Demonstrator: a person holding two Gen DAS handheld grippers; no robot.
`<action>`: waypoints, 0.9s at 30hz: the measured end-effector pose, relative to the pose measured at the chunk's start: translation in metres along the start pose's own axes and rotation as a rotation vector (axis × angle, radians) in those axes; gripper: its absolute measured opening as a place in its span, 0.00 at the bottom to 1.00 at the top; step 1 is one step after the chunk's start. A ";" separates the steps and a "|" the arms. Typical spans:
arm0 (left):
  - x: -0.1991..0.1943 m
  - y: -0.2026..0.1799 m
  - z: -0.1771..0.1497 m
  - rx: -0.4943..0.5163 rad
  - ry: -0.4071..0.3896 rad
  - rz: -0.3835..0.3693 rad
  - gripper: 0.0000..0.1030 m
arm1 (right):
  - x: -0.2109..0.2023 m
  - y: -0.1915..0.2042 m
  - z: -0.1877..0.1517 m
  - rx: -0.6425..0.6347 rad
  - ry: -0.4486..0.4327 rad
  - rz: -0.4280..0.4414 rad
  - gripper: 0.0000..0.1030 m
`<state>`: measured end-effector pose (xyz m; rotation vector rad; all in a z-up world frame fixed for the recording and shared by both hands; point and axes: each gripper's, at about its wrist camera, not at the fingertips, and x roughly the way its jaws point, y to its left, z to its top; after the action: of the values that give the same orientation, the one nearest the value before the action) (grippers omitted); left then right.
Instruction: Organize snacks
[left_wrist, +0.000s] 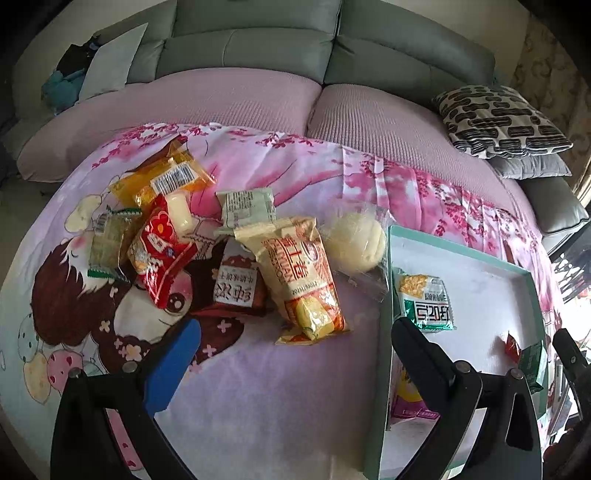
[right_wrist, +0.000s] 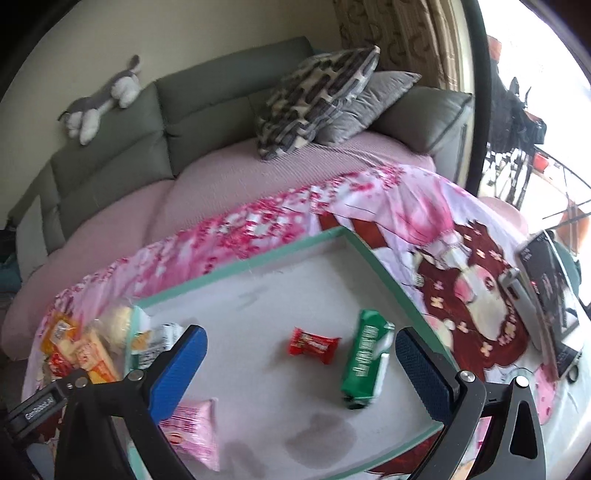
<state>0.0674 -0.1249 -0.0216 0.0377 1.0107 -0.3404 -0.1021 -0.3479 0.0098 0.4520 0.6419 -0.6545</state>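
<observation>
A pile of snacks lies on the pink printed cloth: an orange pack (left_wrist: 166, 177), a red pack (left_wrist: 159, 254), a cream-and-orange bag (left_wrist: 299, 273), a dark red pack (left_wrist: 236, 280) and a round bun in clear wrap (left_wrist: 354, 243). The teal-rimmed white tray (left_wrist: 461, 254) holds a green-and-white pack (left_wrist: 424, 299). In the right wrist view the tray (right_wrist: 258, 258) holds a small red candy (right_wrist: 314, 344), a green pack (right_wrist: 365, 365) and a pink pack (right_wrist: 192, 428). My left gripper (left_wrist: 295, 350) is open and empty in front of the pile. My right gripper (right_wrist: 299, 362) is open and empty above the tray.
A grey sofa (left_wrist: 258, 44) with a pink seat cover lies behind. Patterned and grey cushions (left_wrist: 498, 122) sit at the right. A plush toy (right_wrist: 99, 99) lies on the sofa back. A laptop-like device (right_wrist: 546, 291) rests at the cloth's right edge.
</observation>
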 end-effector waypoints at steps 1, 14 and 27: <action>-0.002 0.002 0.002 0.006 -0.006 0.002 1.00 | -0.001 0.003 0.000 -0.004 -0.006 0.013 1.00; -0.010 0.102 0.019 -0.117 -0.018 0.079 1.00 | -0.004 0.070 -0.015 -0.072 -0.005 0.233 1.00; 0.000 0.172 0.028 -0.257 -0.015 0.105 1.00 | 0.002 0.141 -0.029 -0.265 0.027 0.298 1.00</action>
<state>0.1417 0.0327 -0.0283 -0.1436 1.0274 -0.1128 -0.0161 -0.2323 0.0136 0.3015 0.6601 -0.2763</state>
